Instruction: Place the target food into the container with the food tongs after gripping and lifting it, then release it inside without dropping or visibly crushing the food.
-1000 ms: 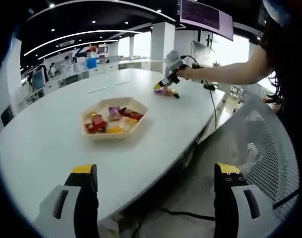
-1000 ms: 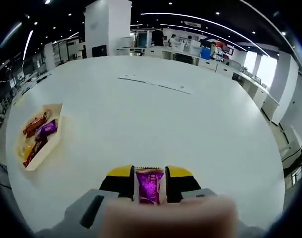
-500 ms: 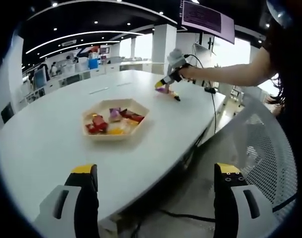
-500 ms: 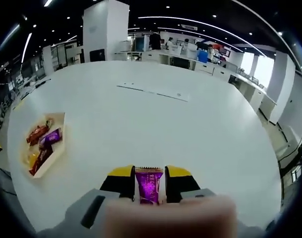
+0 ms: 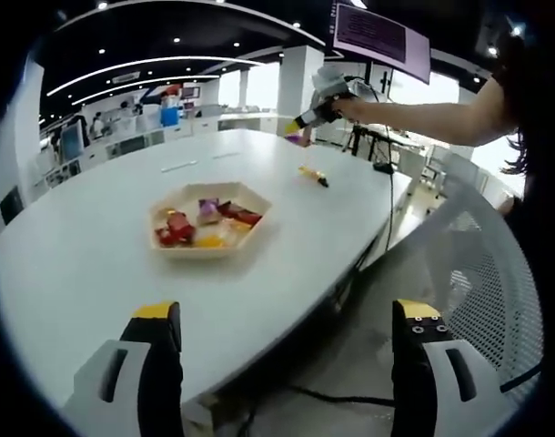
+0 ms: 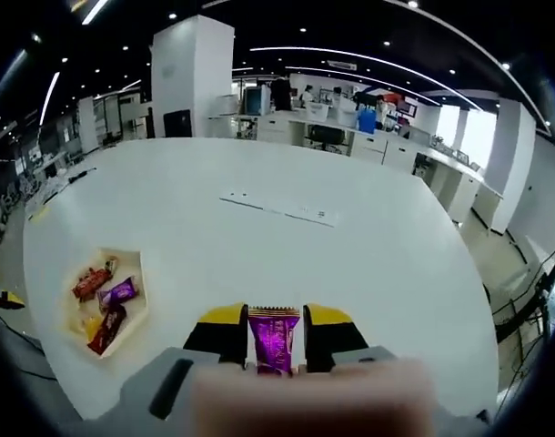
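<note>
Right gripper view has the right gripper [image 6: 275, 339] with its 2 yellow-tipped jaws closed narrow on a purple wrapped candy [image 6: 274, 343], which stands upright between them, its crimped top edge level with the jaw tips. The wrapper looks flat and uncrumpled, so the grip seems light enough. Below and to the left in this view lies the hexagonal tray [image 6: 136, 320] on the white bench [image 6: 350, 264], with several wrapped sweets already inside it.

Left gripper view shows that same gripper [image 5: 307, 118] held high above the far side of the bench, well apart from the tray [image 5: 253, 192], with the person's arm [image 5: 423, 120] stretched out behind it. A small yellow and dark item [image 5: 313, 175] lies on the bench beneath. The left gripper [image 5: 287, 332] hangs off the near edge of the bench, jaws wide and holding nothing.

By my judgement the grip and lift are done and the carry is the step in hand. The next move calls for bringing the candy over the tray, lowering it close to the sweets, then easing the jaws apart so it settles inside rather than falling from height.
</note>
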